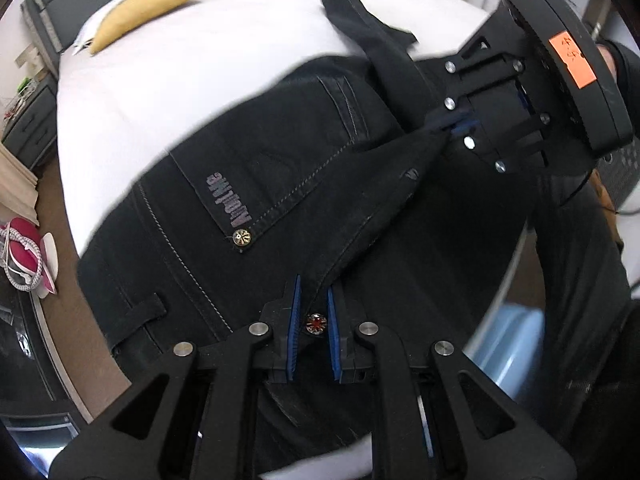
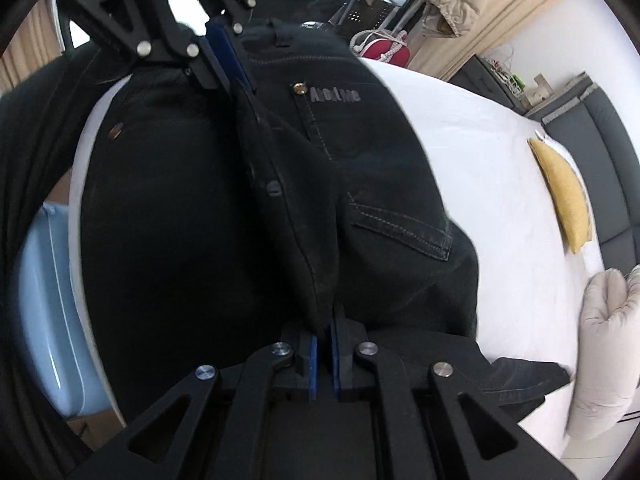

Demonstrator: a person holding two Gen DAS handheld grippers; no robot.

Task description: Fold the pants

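My left jaws are pinching the waist edge of the black jeans (image 1: 280, 168), close by a little red button (image 1: 316, 323) that sits between the blue pads (image 1: 295, 320). That is my left gripper (image 1: 312, 320), low in its own view. My right gripper (image 1: 460, 126) shows at the far end of the same raised fold, and its jaws are squeezed on the cloth too. Between the two grippers the edge of the jeans is pulled up into a ridge. The rest of the jeans lies on the white bed (image 1: 180, 60), back side up, with a pocket that has grey letters (image 1: 228, 200) and a gold stud (image 1: 242, 237). One leg end (image 1: 360, 12) lies farther out on the sheet.

From the right wrist I see the same ridge of jeans (image 2: 400, 184) running from my right gripper (image 2: 323, 354) up to the left gripper (image 2: 236, 68). A yellow pillow (image 2: 564, 192) lies on the bed (image 2: 480, 160), well apart from the jeans.
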